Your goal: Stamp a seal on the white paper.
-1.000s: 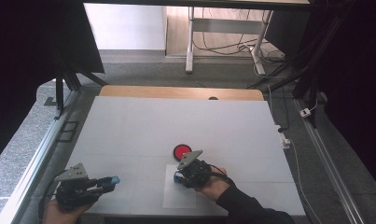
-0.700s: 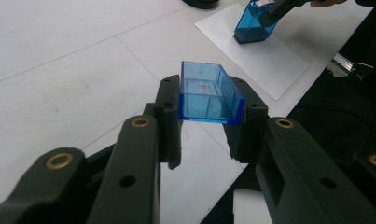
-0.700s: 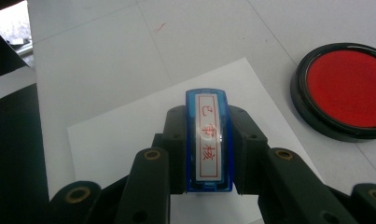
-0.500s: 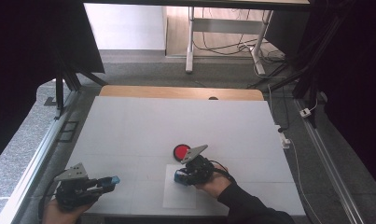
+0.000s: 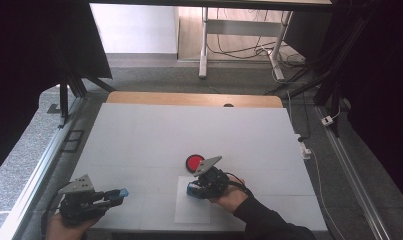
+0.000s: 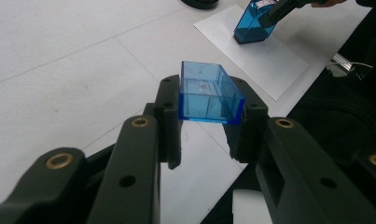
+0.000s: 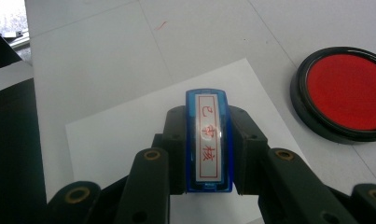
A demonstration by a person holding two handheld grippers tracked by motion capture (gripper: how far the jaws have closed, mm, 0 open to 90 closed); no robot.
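Note:
My left gripper (image 5: pixel 116 195) is near the table's front left corner, shut on a clear blue plastic cap (image 6: pixel 208 93) that sticks out past its fingertips (image 6: pixel 169 100). Near the front middle, my right gripper (image 5: pixel 195 188) is shut on a blue stamp (image 7: pixel 209 140) with a white label printed in red characters. It holds the stamp tilted over a white sheet of paper (image 5: pixel 191 212). In the left gripper view the stamp (image 6: pixel 255 21) seems to rest its lower end on the paper (image 6: pixel 269 60). A round red ink pad (image 5: pixel 194 162) in a black case lies just beyond the sheet.
The white table (image 5: pixel 189 130) has a wooden strip (image 5: pixel 189 99) along its far edge. Metal rails (image 5: pixel 44 160) run down both sides, and cables lie on the floor (image 5: pixel 309 145) at the right. The ink pad (image 7: pixel 345 91) lies close to the right of the stamp.

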